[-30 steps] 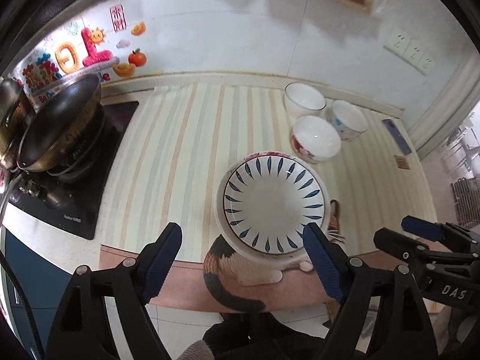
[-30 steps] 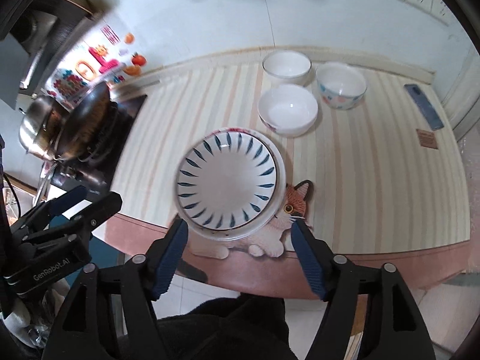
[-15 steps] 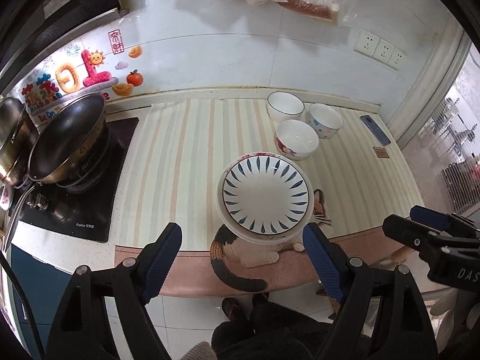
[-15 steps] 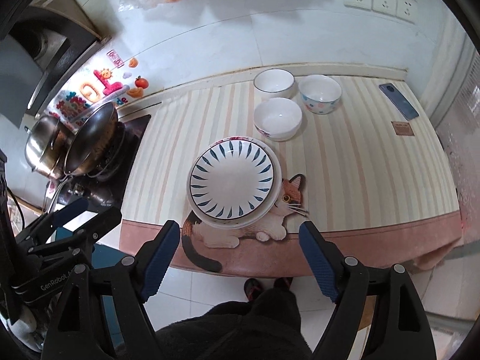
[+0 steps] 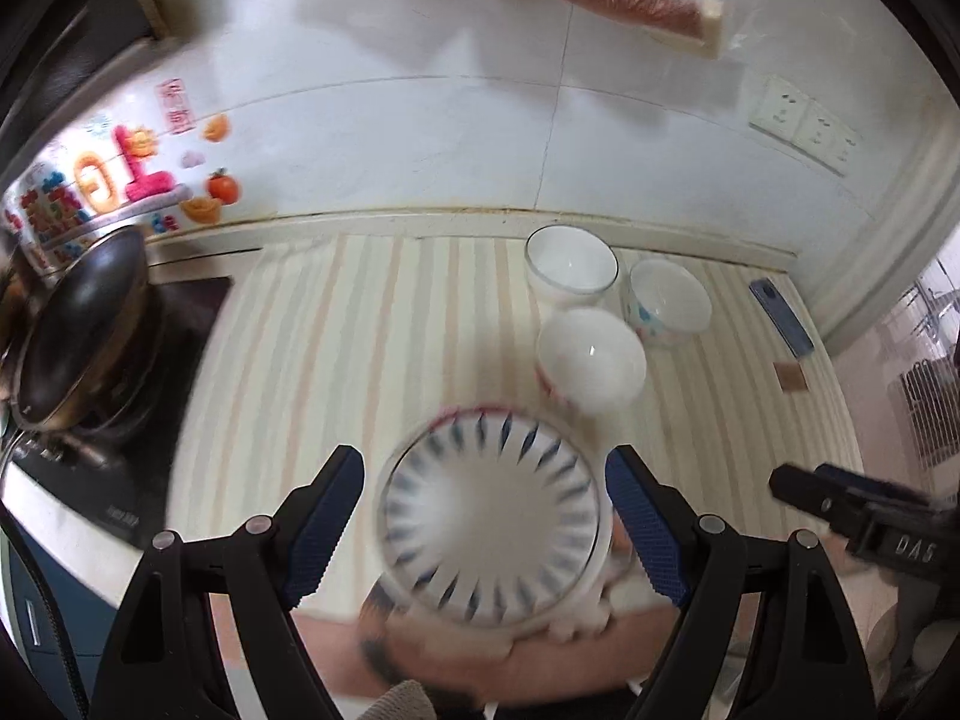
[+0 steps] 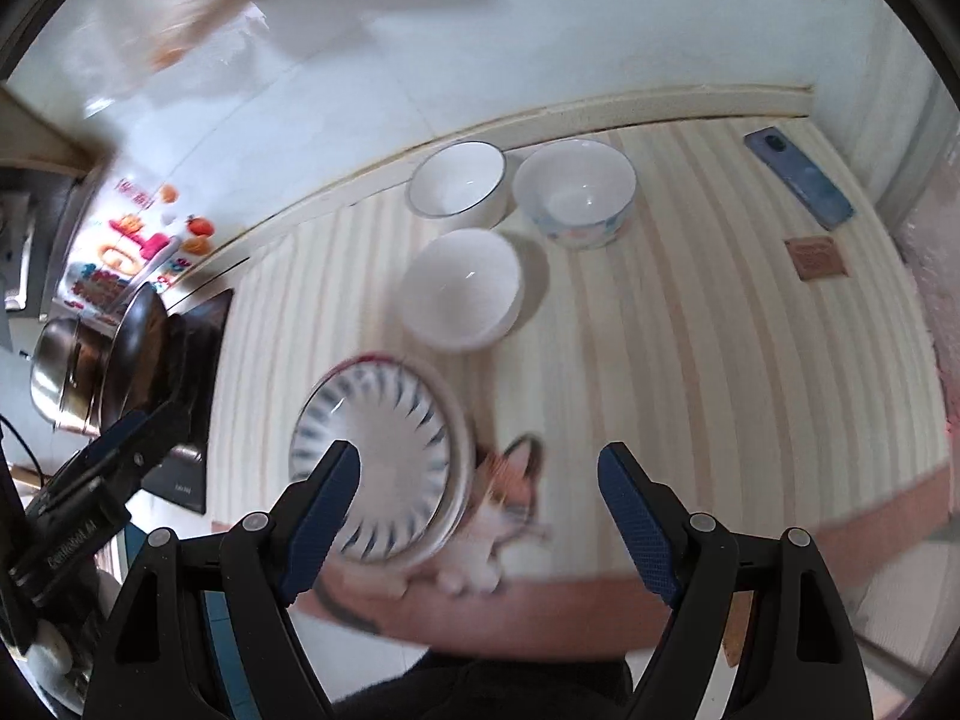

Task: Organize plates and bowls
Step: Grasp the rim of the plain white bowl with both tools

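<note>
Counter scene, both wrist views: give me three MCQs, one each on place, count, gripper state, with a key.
1. Where is the blue-petal patterned plate?
A. by the wall
B. near the counter's front edge, atop a larger white plate
C. on the stove

2. How many white ceramic bowls are behind it?
A. one
B. three
C. five

3. How are the left gripper and right gripper?
A. both open, empty
B. both shut on bowls
C. left shut on the plate

Key: B, it sits at the front edge over the cat picture; B, three bowls are clustered near the wall; A, wide gaps show between the blue pads.
</note>
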### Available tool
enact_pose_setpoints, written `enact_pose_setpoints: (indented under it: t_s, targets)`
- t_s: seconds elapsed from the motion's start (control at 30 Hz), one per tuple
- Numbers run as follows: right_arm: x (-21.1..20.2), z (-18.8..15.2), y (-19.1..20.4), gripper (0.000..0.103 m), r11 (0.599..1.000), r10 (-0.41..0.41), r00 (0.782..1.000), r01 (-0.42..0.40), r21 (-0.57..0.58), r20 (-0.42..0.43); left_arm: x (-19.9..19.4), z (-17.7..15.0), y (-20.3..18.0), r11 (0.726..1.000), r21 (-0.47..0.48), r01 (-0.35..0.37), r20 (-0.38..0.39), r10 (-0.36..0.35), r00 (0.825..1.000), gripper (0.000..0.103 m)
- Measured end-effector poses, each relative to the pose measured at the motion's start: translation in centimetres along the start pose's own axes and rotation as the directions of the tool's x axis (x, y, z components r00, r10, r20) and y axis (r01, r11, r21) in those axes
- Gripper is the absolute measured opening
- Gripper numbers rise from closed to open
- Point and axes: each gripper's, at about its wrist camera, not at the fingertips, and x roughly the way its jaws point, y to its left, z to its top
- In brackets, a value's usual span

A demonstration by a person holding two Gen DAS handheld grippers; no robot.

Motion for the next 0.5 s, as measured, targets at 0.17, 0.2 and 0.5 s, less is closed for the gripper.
enact_pose_setpoints:
  t_s: [0.17,0.2,0.5]
  targets:
    - [7.4,6.1,-3.5,0.084,0.999,0.038,0.994,-0.039,-0.008,-0.106,10.5,4.6,-2.0,1.0,-0.009,-0.002,-0.181,0.0,0.983,0.082]
    - [8.9,7.1,-3.9,0.084,0.999,0.048,0.991,-0.05,-0.014,-0.122,12.2,5.0,-2.3,1.0,-0.015,-0.006,-0.202,0.003,0.979,0.082]
    - [19.0,10.8,-5.6,0.07,0.992,0.125,0.961,-0.123,0.023,-0.245,23.2,6.3,-3.6,1.0,-0.022,0.005,-0.34,-0.012,0.94,0.034]
